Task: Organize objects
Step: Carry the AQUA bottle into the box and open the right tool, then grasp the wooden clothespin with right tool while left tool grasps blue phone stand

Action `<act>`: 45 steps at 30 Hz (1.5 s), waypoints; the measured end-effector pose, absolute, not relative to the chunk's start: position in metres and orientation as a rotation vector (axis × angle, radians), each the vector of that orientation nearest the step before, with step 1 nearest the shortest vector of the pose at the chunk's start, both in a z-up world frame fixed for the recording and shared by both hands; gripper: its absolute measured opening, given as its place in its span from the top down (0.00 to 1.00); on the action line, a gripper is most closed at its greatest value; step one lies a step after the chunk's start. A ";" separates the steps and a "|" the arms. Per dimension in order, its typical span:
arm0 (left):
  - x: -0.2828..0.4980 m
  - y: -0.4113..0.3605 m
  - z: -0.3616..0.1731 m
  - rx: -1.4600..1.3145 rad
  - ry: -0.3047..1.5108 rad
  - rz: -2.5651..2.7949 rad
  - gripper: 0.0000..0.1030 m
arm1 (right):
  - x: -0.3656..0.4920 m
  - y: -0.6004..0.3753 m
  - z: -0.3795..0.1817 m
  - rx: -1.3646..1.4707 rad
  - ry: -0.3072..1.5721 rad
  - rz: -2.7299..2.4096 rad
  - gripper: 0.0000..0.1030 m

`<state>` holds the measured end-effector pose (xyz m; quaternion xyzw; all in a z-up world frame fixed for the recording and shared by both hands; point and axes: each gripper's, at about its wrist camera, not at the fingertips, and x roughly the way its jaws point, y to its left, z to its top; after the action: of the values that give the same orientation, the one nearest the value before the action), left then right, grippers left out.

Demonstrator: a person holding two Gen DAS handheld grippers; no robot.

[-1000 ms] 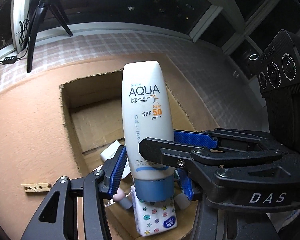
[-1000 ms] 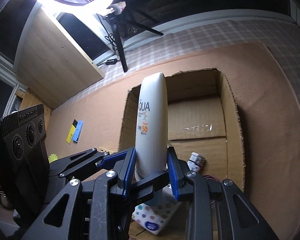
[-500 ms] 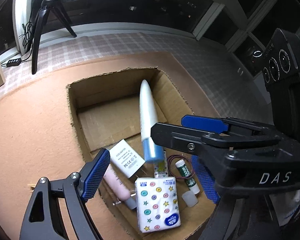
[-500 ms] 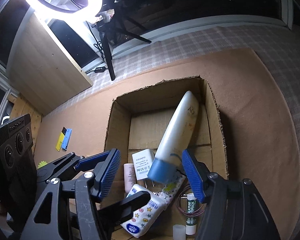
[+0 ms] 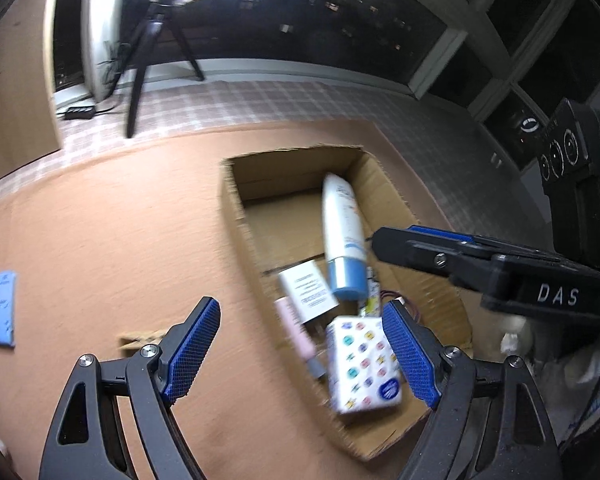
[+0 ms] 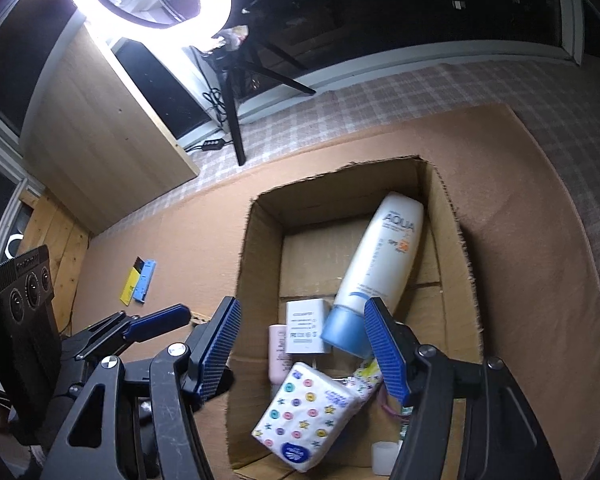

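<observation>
Tongs (image 6: 302,344) apart, sunscreen tube (image 6: 384,264) beyond, boxed

The sunscreen tube (image 6: 384,264) lay inside the cardboard box (image 6: 456,280), leaning on its right wall; the tissue pack (image 6: 304,416) lay at its near end.

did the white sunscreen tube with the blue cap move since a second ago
Yes. The white sunscreen tube with the blue cap stood upright between both claws above the brown cardboard box; now it lies tilted inside, its top near the far wall.
</observation>
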<state>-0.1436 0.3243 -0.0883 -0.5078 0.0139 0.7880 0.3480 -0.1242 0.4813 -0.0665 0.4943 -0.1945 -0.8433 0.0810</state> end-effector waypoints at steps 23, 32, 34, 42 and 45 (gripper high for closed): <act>-0.149 0.127 -0.111 -1.474 -0.070 2.275 0.18 | -0.132 0.357 -0.068 1.372 -0.430 -2.391 0.41; -0.205 0.093 -0.117 -1.515 -0.129 2.320 0.18 | -0.169 0.324 -0.104 1.551 -0.389 -2.276 0.41; -0.218 0.093 -0.122 -1.530 -0.126 2.324 0.18 | -0.176 0.318 -0.112 1.591 -0.372 -2.264 0.41; -0.257 0.086 -0.140 -1.583 -0.131 2.325 0.18 | -0.193 0.308 -0.129 1.666 -0.317 -2.247 0.41; -0.267 0.088 -0.146 -1.600 -0.105 2.317 0.18 | -0.198 0.308 -0.134 1.694 -0.311 -2.242 0.41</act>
<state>-0.2668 0.0883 -0.1464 -0.5605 -0.0369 0.8116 0.1609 -0.1981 0.3077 -0.1343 0.5918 -0.1086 -0.7832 0.1565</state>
